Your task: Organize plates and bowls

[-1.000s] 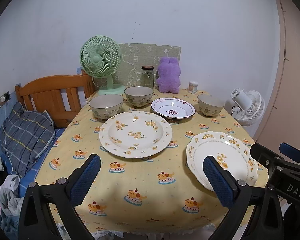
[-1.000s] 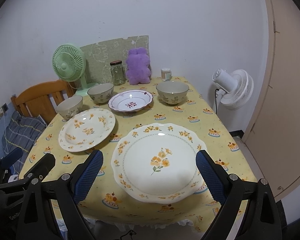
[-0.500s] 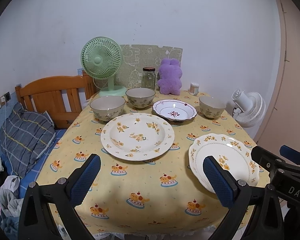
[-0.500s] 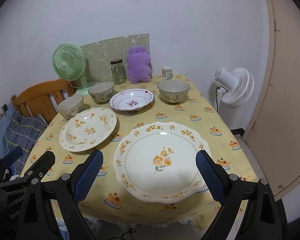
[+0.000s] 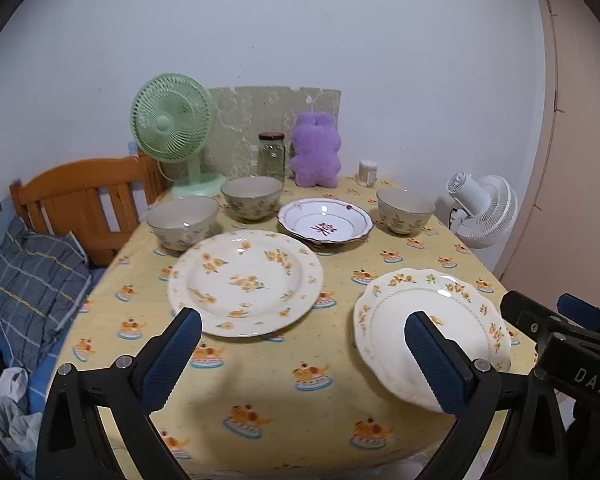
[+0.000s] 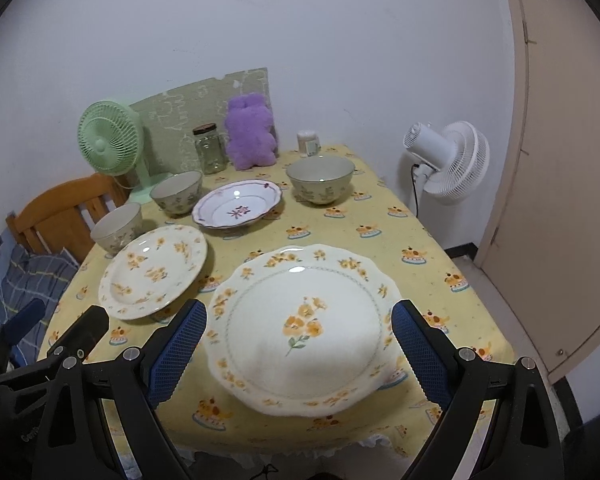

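You're hovering both grippers, left gripper (image 5: 300, 344) and right gripper (image 6: 300, 338), jaws wide apart and empty, so you're risking chipping that near scalloped plate (image 6: 304, 328) hanging by the table (image 6: 432, 240) edge.

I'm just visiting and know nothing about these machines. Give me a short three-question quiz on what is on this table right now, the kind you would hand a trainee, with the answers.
1. How many bowls stand on the table?
2. True or false: the right tongs are clamped on the scalloped plate.
3. Which sits between two bowls: A) the purple-trimmed dish, B) the round flowered plate, C) the glass jar?

Key:
1. Three.
2. False; both the right and left tongs are open, holding nothing.
3. A.
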Action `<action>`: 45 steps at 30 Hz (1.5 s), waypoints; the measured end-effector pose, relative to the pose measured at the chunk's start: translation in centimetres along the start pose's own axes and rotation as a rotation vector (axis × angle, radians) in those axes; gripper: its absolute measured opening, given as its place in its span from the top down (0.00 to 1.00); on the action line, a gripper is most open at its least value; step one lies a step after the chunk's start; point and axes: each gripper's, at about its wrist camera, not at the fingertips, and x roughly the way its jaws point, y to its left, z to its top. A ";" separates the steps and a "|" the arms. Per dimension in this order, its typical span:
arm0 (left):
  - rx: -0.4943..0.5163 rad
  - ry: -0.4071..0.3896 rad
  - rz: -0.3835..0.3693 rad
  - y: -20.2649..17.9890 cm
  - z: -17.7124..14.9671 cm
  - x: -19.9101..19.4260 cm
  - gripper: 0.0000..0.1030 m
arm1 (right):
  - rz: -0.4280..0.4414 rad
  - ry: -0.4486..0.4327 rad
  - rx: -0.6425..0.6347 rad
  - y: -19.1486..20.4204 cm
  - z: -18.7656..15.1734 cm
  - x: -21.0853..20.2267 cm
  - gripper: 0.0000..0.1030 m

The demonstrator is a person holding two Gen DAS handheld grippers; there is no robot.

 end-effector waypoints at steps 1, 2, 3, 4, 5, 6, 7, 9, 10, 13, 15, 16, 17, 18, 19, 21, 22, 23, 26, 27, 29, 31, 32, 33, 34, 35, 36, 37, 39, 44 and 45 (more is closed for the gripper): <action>-0.002 0.014 -0.008 -0.3 0.2 0.6 0.01 | -0.009 0.001 0.000 -0.2 0.1 0.2 0.07; -0.003 0.023 -0.011 -0.6 0.2 1.1 0.01 | -0.018 0.003 0.000 -0.5 0.3 0.4 0.07; -0.003 0.032 -0.014 -1.0 0.4 1.7 0.01 | -0.032 0.006 -0.001 -1.0 0.5 0.9 0.07; -0.004 0.044 -0.017 -1.5 0.4 2.3 0.01 | -0.037 0.010 -0.003 -1.3 0.7 1.2 0.07; -0.006 0.058 -0.016 -2.0 0.6 3.1 0.01 | -0.041 0.015 -0.005 -1.7 0.9 1.6 0.08; -0.006 0.071 -0.015 -2.4 0.7 3.8 0.01 | -0.047 0.023 -0.008 -2.1 1.1 2.2 0.08; -0.004 0.081 -0.006 -2.9 0.7 4.3 0.01 | -0.051 0.035 -0.010 -2.6 1.3 2.9 0.10; -0.003 0.100 0.008 -3.9 1.0 5.6 0.01 | -0.052 0.055 -0.013 -3.5 1.9 4.2 0.11; -0.006 0.113 0.011 -4.3 1.1 6.3 0.01 | -0.053 0.068 -0.015 -4.0 2.2 4.9 0.11; -0.009 0.154 0.014 -5.6 1.0 8.4 0.04 | -0.049 0.108 -0.021 -5.1 2.9 7.1 0.11; -0.013 0.183 0.020 -6.2 0.9 9.5 0.06 | -0.046 0.141 -0.026 -5.8 3.1 8.7 0.11; -0.019 0.200 0.028 -6.4 0.7 10.2 0.07 | -0.043 0.153 -0.026 -6.1 3.1 9.3 0.11; -0.027 0.219 0.035 -6.6 0.5 10.8 0.07 | -0.040 0.168 -0.027 -6.5 3.1 10.1 0.11; -0.034 0.238 0.044 -6.7 0.2 11.3 0.09 | -0.038 0.181 -0.030 -6.8 3.1 10.8 0.11; -0.040 0.259 0.055 -6.8 -0.1 11.9 0.10 | -0.036 0.193 -0.033 -7.0 3.1 11.4 0.11; -0.052 0.290 0.067 -7.0 -0.6 12.8 0.12 | -0.028 0.229 -0.043 -7.5 2.8 12.9 0.11; -0.059 0.311 0.077 -7.1 -1.0 13.3 0.12 | -0.023 0.245 -0.047 -7.7 2.7 13.5 0.11; -0.066 0.328 0.082 -7.2 -1.4 13.7 0.13 | -0.019 0.261 -0.052 -7.8 2.6 14.0 0.13; -0.077 0.376 0.093 -7.6 -2.3 14.7 0.17 | 0.000 0.314 -0.075 -7.8 2.1 15.9 0.14; -0.080 0.389 0.096 -7.7 -2.5 14.9 0.18 | 0.003 0.327 -0.079 -7.8 2.0 16.4 0.15; -0.088 0.410 0.102 -8.1 -2.9 15.3 0.18 | 0.018 0.354 -0.090 -7.9 1.6 17.2 0.18; -0.096 0.423 0.104 -8.3 -3.1 15.6 0.18 | 0.030 0.378 -0.100 -7.8 1.3 17.8 0.18; -0.102 0.427 0.102 -8.4 -3.1 15.8 0.19 | 0.035 0.386 -0.103 -7.8 1.3 18.0 0.19; -0.108 0.430 0.099 -8.5 -3.1 15.9 0.21 | 0.039 0.396 -0.107 -7.8 1.2 18.3 0.21; -0.109 0.433 0.097 -8.7 -3.1 16.0 0.22 | 0.043 0.403 -0.108 -7.9 1.1 18.5 0.24; -0.106 0.438 0.097 -8.9 -3.2 16.2 0.22 | 0.045 0.412 -0.110 -8.0 1.0 18.7 0.26; -0.106 0.434 0.103 -8.9 -3.1 16.2 0.22 | 0.047 0.422 -0.109 -8.0 0.9 18.9 0.28; -0.110 0.434 0.104 -8.9 -3.1 16.2 0.22 | 0.048 0.425 -0.106 -8.0 1.0 19.1 0.31; -0.109 0.435 0.106 -8.9 -3.0 16.4 0.22 | 0.050 0.435 -0.102 -8.1 1.1 19.5 0.38; -0.108 0.447 0.108 -8.7 -2.4 17.0 0.23 | 0.058 0.445 -0.100 -7.9 1.5 20.0 0.40; -0.110 0.451 0.108 -8.7 -2.2 17.2 0.23 | 0.058 0.448 -0.100 -7.9 1.6 20.1 0.40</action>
